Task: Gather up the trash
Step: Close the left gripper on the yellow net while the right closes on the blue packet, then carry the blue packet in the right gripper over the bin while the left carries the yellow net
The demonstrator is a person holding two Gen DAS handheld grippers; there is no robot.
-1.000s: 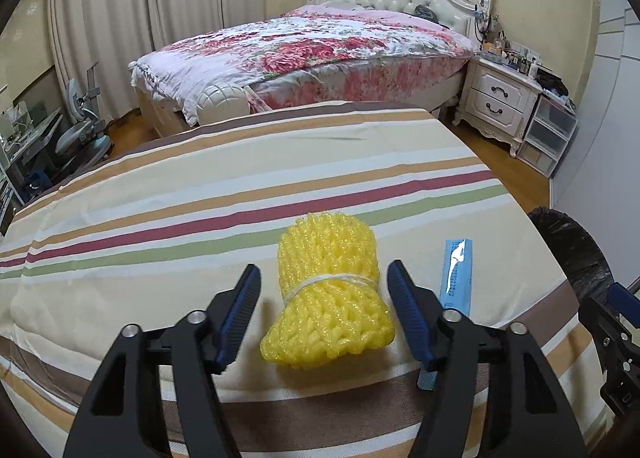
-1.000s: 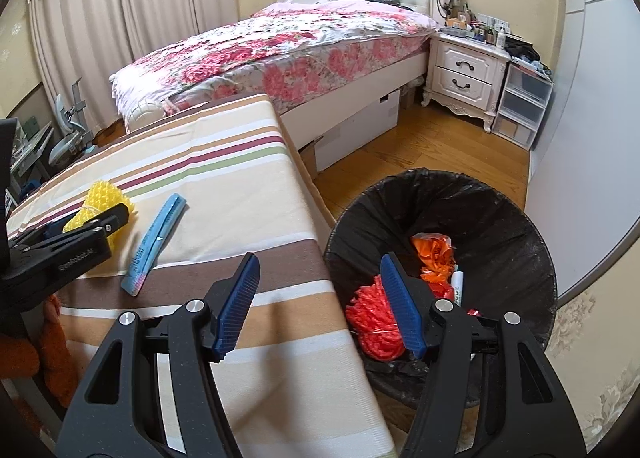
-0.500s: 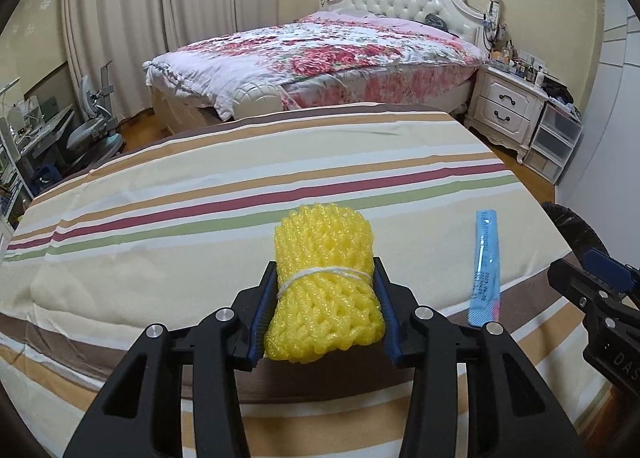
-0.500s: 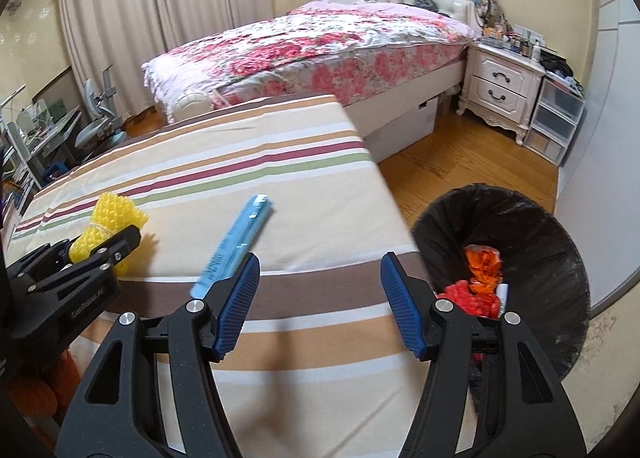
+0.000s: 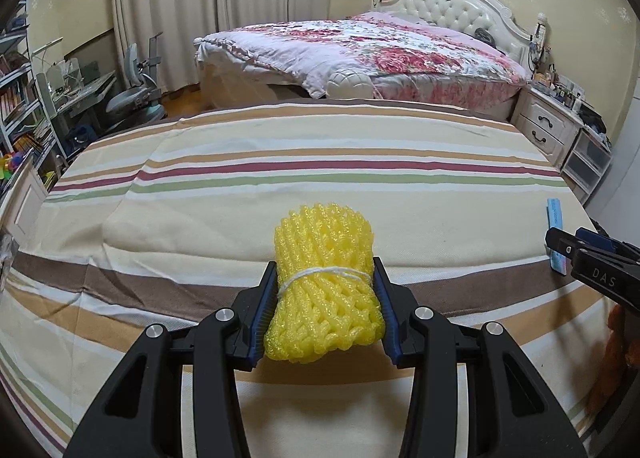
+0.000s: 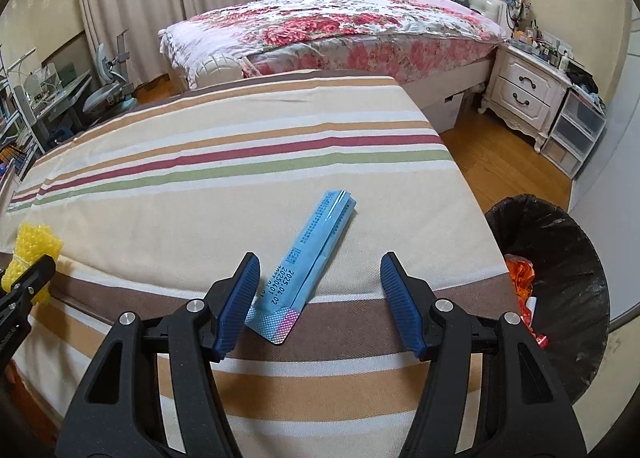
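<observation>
While the left gripper (image 5: 322, 312) clamped its jaws on the yellow foam net (image 5: 325, 286) above the striped table (image 5: 240, 217), the right gripper (image 6: 316, 300) hung wide-jawed over the blue packet (image 6: 316, 246), near the trash bin (image 6: 576, 258).

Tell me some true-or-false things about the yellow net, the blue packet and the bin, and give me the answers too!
1. The left gripper squeezes the yellow foam net between its pads. True.
2. The right gripper is clamped on the blue packet. False: its jaws stand open, and the packet lies flat on the striped cloth.
3. The bin has a black liner and already holds red and orange trash. True.
4. The yellow net is tied round with blue tape. False: a white string goes round it.
5. The bin stands on top of the striped cloth. False: it is beside it, lower down.
</observation>
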